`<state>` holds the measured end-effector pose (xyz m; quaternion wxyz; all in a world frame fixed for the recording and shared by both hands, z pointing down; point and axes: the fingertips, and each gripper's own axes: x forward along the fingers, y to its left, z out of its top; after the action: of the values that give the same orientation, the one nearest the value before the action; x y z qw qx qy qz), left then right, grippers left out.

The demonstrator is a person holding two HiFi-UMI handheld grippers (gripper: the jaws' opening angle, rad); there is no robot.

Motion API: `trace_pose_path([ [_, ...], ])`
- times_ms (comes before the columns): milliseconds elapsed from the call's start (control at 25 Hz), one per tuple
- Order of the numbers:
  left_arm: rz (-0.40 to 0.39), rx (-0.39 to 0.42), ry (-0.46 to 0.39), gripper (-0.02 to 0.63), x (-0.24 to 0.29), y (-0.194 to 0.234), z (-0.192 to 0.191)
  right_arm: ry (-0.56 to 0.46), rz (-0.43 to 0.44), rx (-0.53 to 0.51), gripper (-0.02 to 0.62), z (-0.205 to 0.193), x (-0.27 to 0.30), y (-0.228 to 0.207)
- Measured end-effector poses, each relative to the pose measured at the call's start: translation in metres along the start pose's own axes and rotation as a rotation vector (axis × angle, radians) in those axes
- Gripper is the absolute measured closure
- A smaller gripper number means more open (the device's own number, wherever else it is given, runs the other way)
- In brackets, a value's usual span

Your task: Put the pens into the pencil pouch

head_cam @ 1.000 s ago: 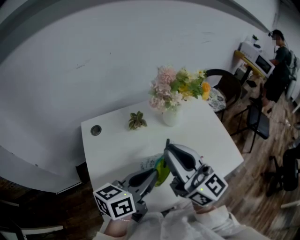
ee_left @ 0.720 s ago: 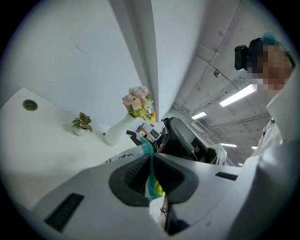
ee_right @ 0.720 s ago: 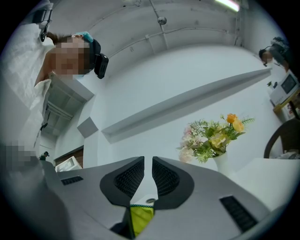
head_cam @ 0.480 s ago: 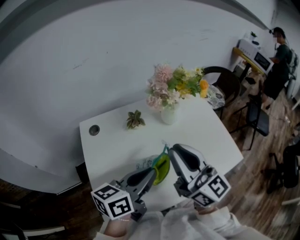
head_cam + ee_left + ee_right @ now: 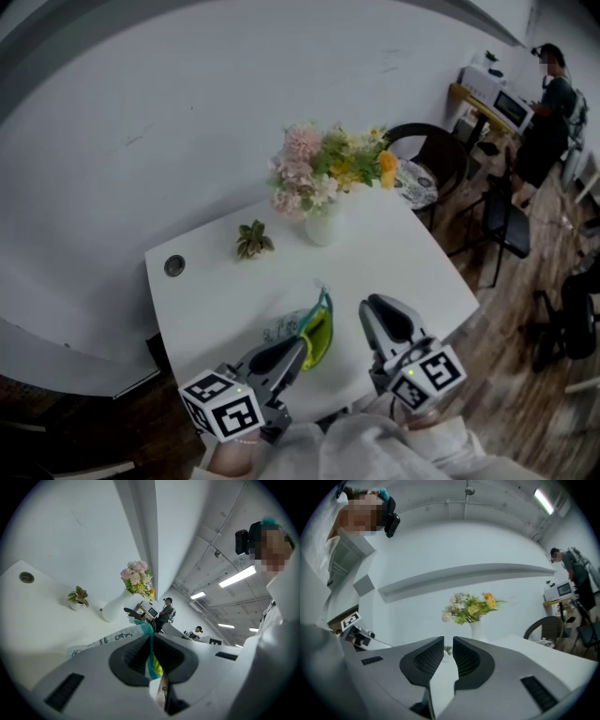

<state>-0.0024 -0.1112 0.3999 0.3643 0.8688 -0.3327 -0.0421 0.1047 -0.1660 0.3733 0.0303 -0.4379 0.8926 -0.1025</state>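
The pencil pouch (image 5: 317, 333), white with print, a teal zip edge and a yellow-green lining, hangs over the near part of the white table (image 5: 394, 258). My left gripper (image 5: 300, 345) is shut on its rim. In the left gripper view the teal zip edge (image 5: 151, 641) runs between the pads of my left gripper (image 5: 151, 657). My right gripper (image 5: 375, 309) hovers to the right of the pouch, apart from it. In its own view the right gripper (image 5: 448, 656) has its jaws a narrow gap apart with nothing between them. No pen shows in any view.
A white vase of flowers (image 5: 322, 227) and a small potted plant (image 5: 251, 240) stand at the table's far side, and a round cable hole (image 5: 174, 266) lies at its far left. Dark chairs (image 5: 441, 155) stand right of the table. A person (image 5: 544, 112) stands far right.
My right gripper has drawn away from the pouch's mouth, to the right and lower. The left gripper keeps its hold on the pouch and has stayed put.
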Motion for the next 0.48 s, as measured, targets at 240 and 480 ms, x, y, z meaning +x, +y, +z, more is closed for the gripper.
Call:
trace_pose_path([
  [240, -0.007, -0.014, 0.019, 0.581, 0.009, -0.001, -0.005, 0.204, -0.17, -0.01, 0.554, -0.061, -0.021, -0.055],
  [480, -0.013, -0.025, 0.035, 0.581, 0.015, -0.002, -0.01, 0.368, -0.343, 0.005, 0.503, -0.126, -0.044, -0.097],
])
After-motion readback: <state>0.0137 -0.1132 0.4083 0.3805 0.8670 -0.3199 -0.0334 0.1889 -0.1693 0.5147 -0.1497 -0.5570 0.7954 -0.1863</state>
